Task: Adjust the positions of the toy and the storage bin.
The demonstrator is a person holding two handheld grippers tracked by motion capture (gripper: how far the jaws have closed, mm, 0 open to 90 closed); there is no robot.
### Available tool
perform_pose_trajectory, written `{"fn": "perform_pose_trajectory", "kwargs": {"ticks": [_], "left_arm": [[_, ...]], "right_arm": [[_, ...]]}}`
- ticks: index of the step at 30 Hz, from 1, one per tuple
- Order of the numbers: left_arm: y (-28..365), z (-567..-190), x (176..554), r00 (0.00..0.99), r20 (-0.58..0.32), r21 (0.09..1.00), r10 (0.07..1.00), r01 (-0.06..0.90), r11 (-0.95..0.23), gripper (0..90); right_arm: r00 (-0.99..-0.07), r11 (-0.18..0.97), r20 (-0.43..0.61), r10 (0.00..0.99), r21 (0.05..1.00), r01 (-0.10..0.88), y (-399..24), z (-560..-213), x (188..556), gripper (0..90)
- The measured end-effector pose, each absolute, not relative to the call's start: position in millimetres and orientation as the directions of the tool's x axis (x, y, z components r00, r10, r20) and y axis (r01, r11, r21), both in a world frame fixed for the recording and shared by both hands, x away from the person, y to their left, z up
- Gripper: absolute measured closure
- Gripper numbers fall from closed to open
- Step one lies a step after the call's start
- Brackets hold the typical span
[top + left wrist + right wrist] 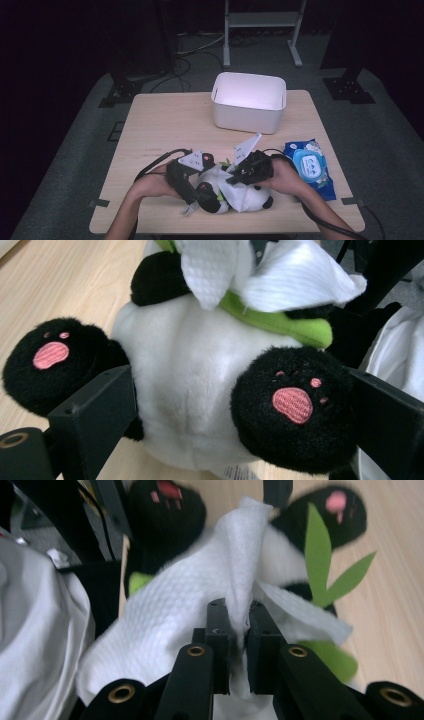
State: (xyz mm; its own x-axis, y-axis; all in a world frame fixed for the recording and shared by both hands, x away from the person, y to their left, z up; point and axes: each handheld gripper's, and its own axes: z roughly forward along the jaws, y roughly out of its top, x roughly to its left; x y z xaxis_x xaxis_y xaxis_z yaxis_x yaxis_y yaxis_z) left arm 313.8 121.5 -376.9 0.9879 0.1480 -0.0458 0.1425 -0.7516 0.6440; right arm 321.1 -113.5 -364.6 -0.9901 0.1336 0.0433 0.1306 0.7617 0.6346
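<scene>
A: Right gripper (239, 630) jaws pinched tight on a white wipe (200, 610), draped over the panda plush (235, 192). Left gripper (240, 405) jaws straddle the plush's belly, pads against its sides. Looks like a brace so wiping doesn't shove it.

B: Room?

A: Plush lies near the table (165, 120) front edge. Wipes pack (310, 167) close right, white bin (248, 102) well behind. Open tabletop left.
</scene>
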Motion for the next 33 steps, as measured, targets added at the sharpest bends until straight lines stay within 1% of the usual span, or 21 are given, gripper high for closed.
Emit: {"fn": "perform_pose_trajectory", "kwargs": {"ticks": [2,9,11,16,19,23,33], "left_arm": [[123.4,-375.1,313.8,0.987,-0.042,0.648,0.152,0.143,-0.748,4.2],[130.0,-370.1,314.3,0.984,-0.031,0.666,0.176,0.152,-0.731,4.2],[130.2,-370.6,314.7,0.984,-0.029,0.664,0.175,0.15,-0.733,4.2],[131.4,-371.5,315.6,0.983,-0.036,0.658,0.178,0.157,-0.737,4.1],[132.5,-371.8,315.3,0.984,-0.036,0.657,0.177,0.157,-0.737,4.1],[131.9,-372.5,314.4,0.986,-0.041,0.655,0.162,0.149,-0.741,4.1],[133.4,-366.6,310.3,0.989,-0.027,0.657,0.148,0.129,-0.743,4.1]], "right_arm": [[-0.991,0.758,0.045,0.123,0.64,0.123,-106.1,-360.4,322.3,81.5],[-0.998,0.769,0.007,0.065,0.637,0.054,-80.3,-349.1,324.9,81.5],[-0.998,0.771,0.009,0.059,0.635,0.051,-75.6,-347.4,324.8,81.5],[-1.0,0.786,0.003,0.026,0.618,0.023,-60.2,-349.9,324.7,81.6],[-1.0,0.798,0.02,0.019,0.602,0.027,-52.5,-354.8,325.9,81.7],[-0.999,0.804,0.049,0.01,0.593,0.038,-52.4,-360.2,326.5,81.7],[-0.998,0.792,0.059,0.016,0.609,0.048,-59.9,-367.0,321.3,82.2]]}}
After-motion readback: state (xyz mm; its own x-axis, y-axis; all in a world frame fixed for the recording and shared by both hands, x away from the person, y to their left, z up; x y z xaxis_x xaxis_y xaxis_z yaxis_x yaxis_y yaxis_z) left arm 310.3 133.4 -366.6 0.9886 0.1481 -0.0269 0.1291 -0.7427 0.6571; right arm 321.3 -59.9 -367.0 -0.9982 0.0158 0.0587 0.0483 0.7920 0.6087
